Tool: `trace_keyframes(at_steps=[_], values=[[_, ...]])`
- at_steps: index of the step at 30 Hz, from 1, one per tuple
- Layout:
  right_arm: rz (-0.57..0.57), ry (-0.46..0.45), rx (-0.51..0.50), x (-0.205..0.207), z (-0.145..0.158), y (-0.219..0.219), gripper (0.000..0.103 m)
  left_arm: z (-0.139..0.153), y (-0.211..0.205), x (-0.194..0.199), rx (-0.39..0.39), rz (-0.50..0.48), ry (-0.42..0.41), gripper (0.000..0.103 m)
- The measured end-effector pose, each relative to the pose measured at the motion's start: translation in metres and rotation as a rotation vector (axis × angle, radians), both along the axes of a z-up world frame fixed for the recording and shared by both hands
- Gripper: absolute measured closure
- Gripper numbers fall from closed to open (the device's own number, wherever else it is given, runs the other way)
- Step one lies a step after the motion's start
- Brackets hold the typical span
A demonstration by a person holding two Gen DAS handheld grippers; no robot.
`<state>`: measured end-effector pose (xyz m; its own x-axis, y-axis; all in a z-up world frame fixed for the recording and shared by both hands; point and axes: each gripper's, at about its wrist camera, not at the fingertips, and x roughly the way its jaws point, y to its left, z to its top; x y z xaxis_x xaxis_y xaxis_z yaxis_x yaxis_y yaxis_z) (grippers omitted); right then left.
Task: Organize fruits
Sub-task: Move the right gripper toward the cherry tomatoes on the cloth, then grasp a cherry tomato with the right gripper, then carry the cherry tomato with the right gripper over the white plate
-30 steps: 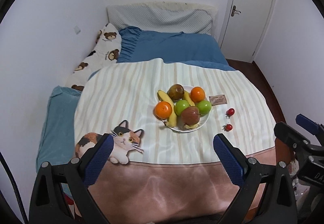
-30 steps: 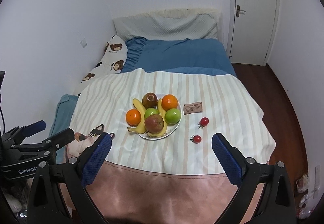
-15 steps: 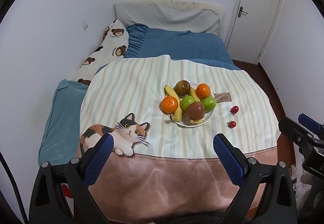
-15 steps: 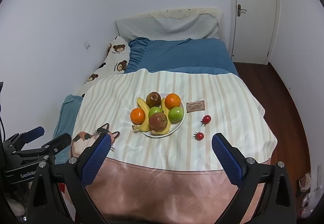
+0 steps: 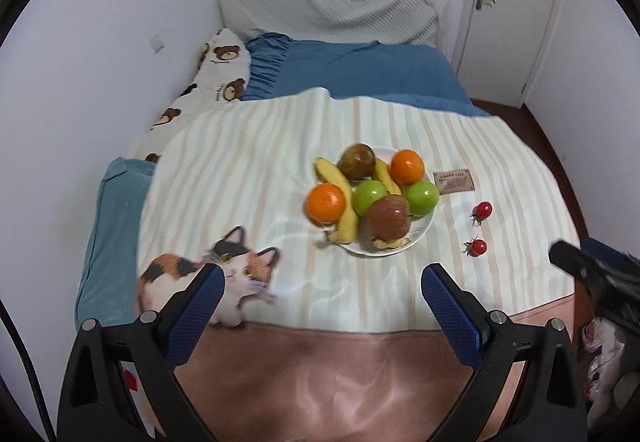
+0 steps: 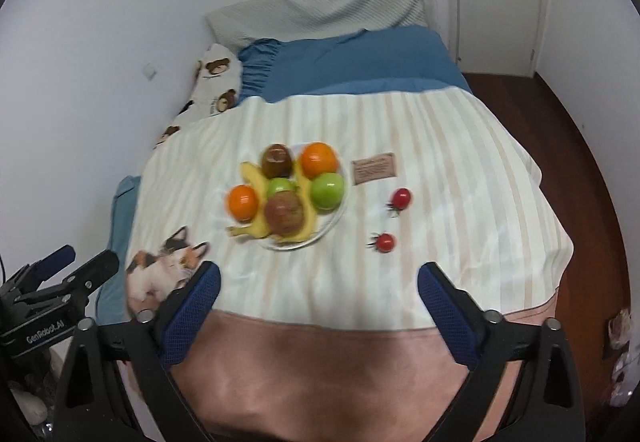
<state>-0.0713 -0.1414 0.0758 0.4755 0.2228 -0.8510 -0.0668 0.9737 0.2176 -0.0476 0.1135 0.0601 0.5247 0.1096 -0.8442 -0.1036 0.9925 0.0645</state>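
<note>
A white plate (image 5: 425,232) (image 6: 334,223) on the striped blanket holds two oranges (image 5: 326,203), two green apples (image 5: 421,197), a reddish apple (image 5: 389,216) (image 6: 285,214), a dark brown fruit (image 5: 357,161) and bananas (image 5: 340,198). Two small red tomatoes (image 5: 481,210) (image 6: 401,198) lie on the blanket right of the plate, the nearer tomato (image 6: 385,242) closest to me. My left gripper (image 5: 322,282) hangs open above the blanket's near edge with nothing between its fingers. My right gripper (image 6: 318,280) is also short of the fruit; its jaws are closing on nothing.
The blanket (image 5: 248,170) with a cat print (image 5: 208,274) covers a blue bed. A brown label patch (image 5: 455,181) lies beside the plate. A bear-print pillow (image 5: 224,66) and wall are left, a door (image 5: 516,10) and wooden floor (image 6: 580,130) right.
Both grippers have dropped lower and come closer to the bed, so the plate and tomatoes look larger. The right view has rolled slightly. The fruit has not moved.
</note>
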Motion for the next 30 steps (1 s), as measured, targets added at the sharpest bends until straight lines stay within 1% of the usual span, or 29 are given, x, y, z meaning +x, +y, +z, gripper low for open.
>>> trace_keyframes(at_steps=[1, 3, 4, 7, 9, 12, 18, 21, 22, 23, 25, 28, 30], values=[[0.000, 0.031, -0.009, 0.012, -0.013, -0.008, 0.037, -0.009, -0.009, 0.007, 0.010, -0.012, 0.005, 0.002], [-0.011, 0.074, 0.019, 0.035, -0.036, -0.026, 0.040, -0.035, -0.031, 0.024, 0.015, -0.046, 0.044, 0.002], [-0.014, 0.083, 0.018, 0.046, -0.045, -0.033, 0.043, -0.046, -0.040, 0.031, 0.016, -0.059, 0.058, 0.002], [0.002, 0.089, -0.001, 0.081, -0.067, -0.045, 0.043, -0.076, -0.062, 0.050, 0.019, -0.082, 0.117, 0.002], [0.027, 0.111, -0.009, 0.107, -0.087, -0.046, 0.043, -0.100, -0.076, 0.060, 0.013, -0.077, 0.152, 0.002], [0.052, 0.147, -0.015, 0.134, -0.115, -0.043, 0.043, -0.126, -0.088, 0.072, -0.017, -0.060, 0.188, 0.002], [0.097, 0.187, -0.035, 0.169, -0.166, -0.028, 0.045, -0.155, -0.100, 0.090, -0.036, -0.018, 0.221, 0.002], [0.116, 0.202, -0.074, 0.179, -0.188, -0.020, 0.058, -0.162, -0.101, 0.096, -0.043, 0.001, 0.234, 0.002], [0.125, 0.213, -0.083, 0.181, -0.195, -0.018, 0.071, -0.164, -0.102, 0.098, -0.046, 0.005, 0.238, 0.002], [0.132, 0.216, -0.090, 0.182, -0.200, -0.017, 0.073, -0.166, -0.103, 0.099, -0.053, 0.006, 0.242, 0.002], [0.153, 0.191, -0.098, 0.179, -0.201, -0.017, 0.073, -0.167, -0.105, 0.102, -0.069, 0.001, 0.243, 0.002], [0.162, 0.168, -0.113, 0.170, -0.193, -0.026, 0.073, -0.169, -0.114, 0.107, -0.104, -0.027, 0.237, 0.008], [0.145, 0.163, -0.112, 0.163, -0.188, -0.039, 0.073, -0.174, -0.123, 0.110, -0.127, -0.053, 0.256, 0.012]])
